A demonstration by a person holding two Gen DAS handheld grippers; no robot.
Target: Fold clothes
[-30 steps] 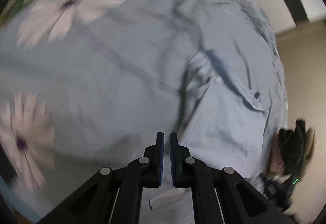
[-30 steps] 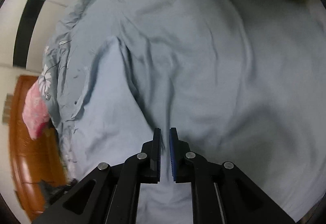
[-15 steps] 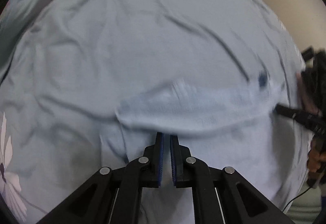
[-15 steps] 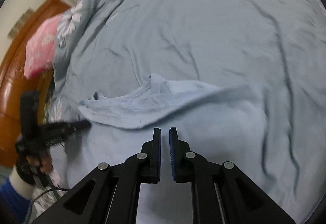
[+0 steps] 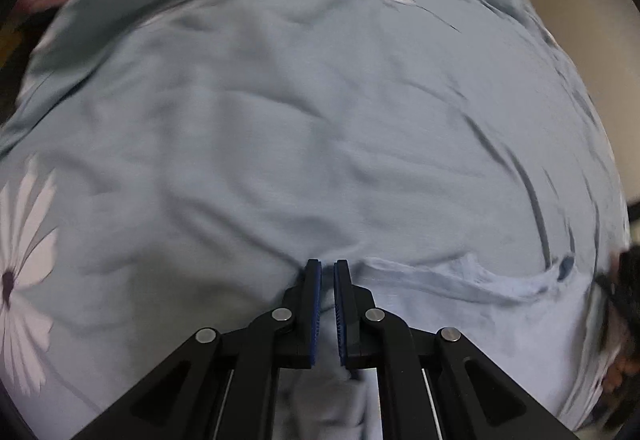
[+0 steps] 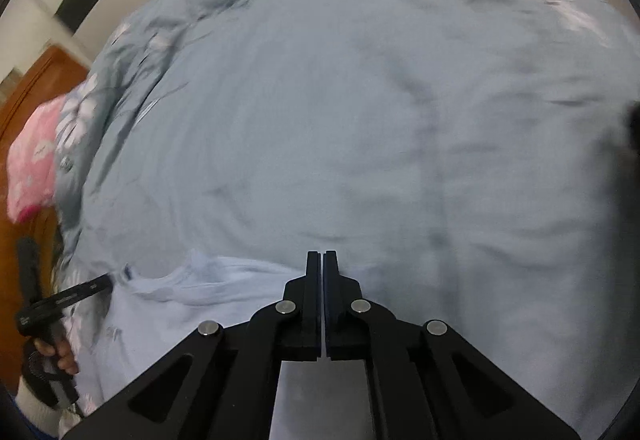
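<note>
Left gripper (image 5: 327, 268): jaws nearly together, a narrow slit between the blue pads; pale cloth shows under and behind the fingers. It appears to pinch the garment's edge at its tip, though motion blur keeps this from being certain.

Right gripper (image 6: 322, 258): jaws pressed flat together, no gap visible. It appears to pinch the same edge, but the cloth at the tip cannot be made out.

Light blue garment (image 5: 472, 304): lies on the bed, directly below and between both grippers. In the left view its gathered upper edge, a neckline-like curve, runs rightward from the gripper toward the other hand (image 5: 622, 352); in the right view the same edge (image 6: 224, 280) runs leftward to the opposite tool. Long axis of that edge: side to side, gripper to gripper. Each arm is at its own end; neither is nearer the middle.

Bed cover (image 5: 320, 112): grey-blue, wrinkled, printed with pale daisies (image 5: 24, 260); fills the ground ahead of both grippers.

Pink pillow (image 6: 32, 164): far left of the right view, beside a wooden headboard (image 6: 24, 96).

Judgement: the fold likely turns on carrying the held edge forward or back across the garment's body, both ends level.
</note>
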